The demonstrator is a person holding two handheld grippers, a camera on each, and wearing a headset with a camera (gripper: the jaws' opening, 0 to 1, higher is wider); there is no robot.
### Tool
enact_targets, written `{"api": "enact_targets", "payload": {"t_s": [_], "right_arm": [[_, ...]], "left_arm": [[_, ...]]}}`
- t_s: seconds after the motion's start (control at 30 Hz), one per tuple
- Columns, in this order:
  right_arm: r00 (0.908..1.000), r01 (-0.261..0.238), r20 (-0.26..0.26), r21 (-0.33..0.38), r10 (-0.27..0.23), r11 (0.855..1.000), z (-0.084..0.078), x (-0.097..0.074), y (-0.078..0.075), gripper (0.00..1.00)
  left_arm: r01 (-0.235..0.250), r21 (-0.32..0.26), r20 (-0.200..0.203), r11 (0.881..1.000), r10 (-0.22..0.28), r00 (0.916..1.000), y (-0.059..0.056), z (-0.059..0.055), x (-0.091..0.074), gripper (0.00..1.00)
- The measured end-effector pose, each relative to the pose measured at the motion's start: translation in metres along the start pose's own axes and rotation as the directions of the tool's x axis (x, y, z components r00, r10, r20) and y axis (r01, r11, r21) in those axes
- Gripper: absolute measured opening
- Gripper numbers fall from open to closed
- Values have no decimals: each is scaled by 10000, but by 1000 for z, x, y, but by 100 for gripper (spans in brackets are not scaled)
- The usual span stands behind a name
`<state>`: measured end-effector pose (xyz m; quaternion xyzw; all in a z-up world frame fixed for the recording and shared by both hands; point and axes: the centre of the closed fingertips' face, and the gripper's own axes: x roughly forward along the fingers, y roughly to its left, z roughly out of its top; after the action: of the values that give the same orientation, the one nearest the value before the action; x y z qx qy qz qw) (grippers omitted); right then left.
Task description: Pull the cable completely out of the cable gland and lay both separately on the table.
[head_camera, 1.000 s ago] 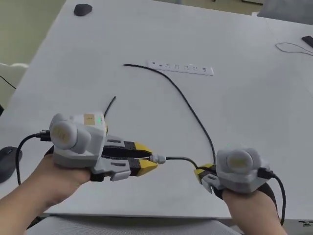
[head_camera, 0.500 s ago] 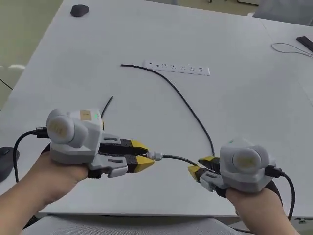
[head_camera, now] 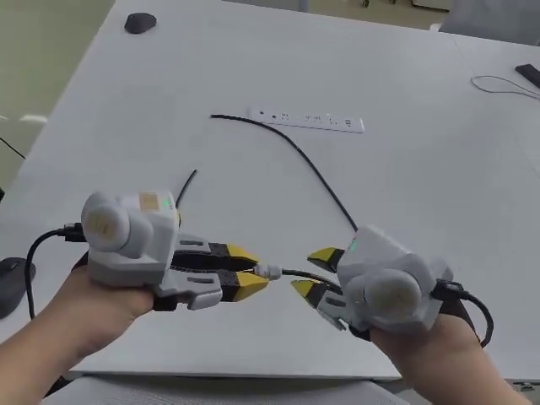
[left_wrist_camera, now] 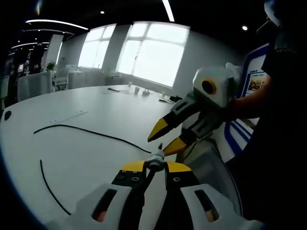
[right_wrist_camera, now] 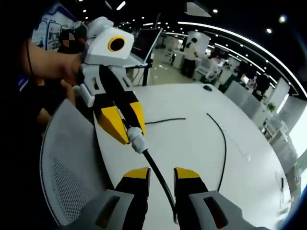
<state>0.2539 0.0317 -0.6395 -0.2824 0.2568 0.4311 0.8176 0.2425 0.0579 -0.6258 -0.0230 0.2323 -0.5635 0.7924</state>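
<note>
Head view: I see one small pale-grey plastic cable gland (head_camera: 268, 272) clenched between the yellow-tipped fingers of the left gripper (head_camera: 251, 270), held just above the near edge of the white worktop (head_camera: 405, 169). One long thin black cable (head_camera: 312, 169) comes out of the gland's front end. It dips toward the right gripper (head_camera: 315, 273), then runs away across the worktop in a shallow curve. Its far end lies just beside a single flat white power strip (head_camera: 308, 121).

In the right gripper view the gland reads as a ribbed, light-coloured sleeve with the cable stiff and glossy below it. The cable passes through the gap between my right fingers, which stand released. I cannot tell whether either finger touches it.

In the left gripper view the gland sits pinched at the very tips, and the spread right fingers are close in front of it.

A second, short black wire (head_camera: 187, 184) lies loose on the worktop, well apart from the long cable. I count two dark computer mice, one at the far edge (head_camera: 140, 22) and one at the left (head_camera: 8, 283).
</note>
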Motion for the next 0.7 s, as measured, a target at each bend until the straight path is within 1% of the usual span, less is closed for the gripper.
{"api": "enact_targets", "payload": {"t_s": [0.13,0.17,0.2,0.23,0.3,0.4,0.43,0.5,0.7], "right_arm": [[10000,-63,-68,-346,60,9994,6,0,5,8],[9998,-185,-99,-450,180,9988,7,1,8,7],[9997,-223,-147,-493,216,9985,7,2,10,8],[9995,-238,-219,-680,224,9974,6,3,11,8],[9995,-270,-204,-837,254,9961,7,3,12,7],[9997,-188,-140,-878,176,9960,9,3,10,5],[9997,-72,-224,-903,52,9959,8,3,8,3],[9998,76,-153,-1039,-92,9946,8,3,7,3],[9997,78,-212,-825,-95,9966,5,2,7,2]], "left_arm": [[-29,35,11,10000,29,10000,1,1,0,15],[-19,35,0,10000,19,10000,1,2,1,15],[-21,60,-25,10000,21,10000,0,2,1,15],[-26,116,-51,9999,27,10000,0,2,1,15],[14,132,-58,9999,-13,10000,0,3,2,15],[42,221,-98,9997,-40,9999,-1,4,4,15],[64,238,-123,9997,-61,9999,-1,4,5,15],[52,235,-87,9997,-50,9999,0,5,4,15],[83,472,-214,9988,-73,9997,0,3,6,15]]}}
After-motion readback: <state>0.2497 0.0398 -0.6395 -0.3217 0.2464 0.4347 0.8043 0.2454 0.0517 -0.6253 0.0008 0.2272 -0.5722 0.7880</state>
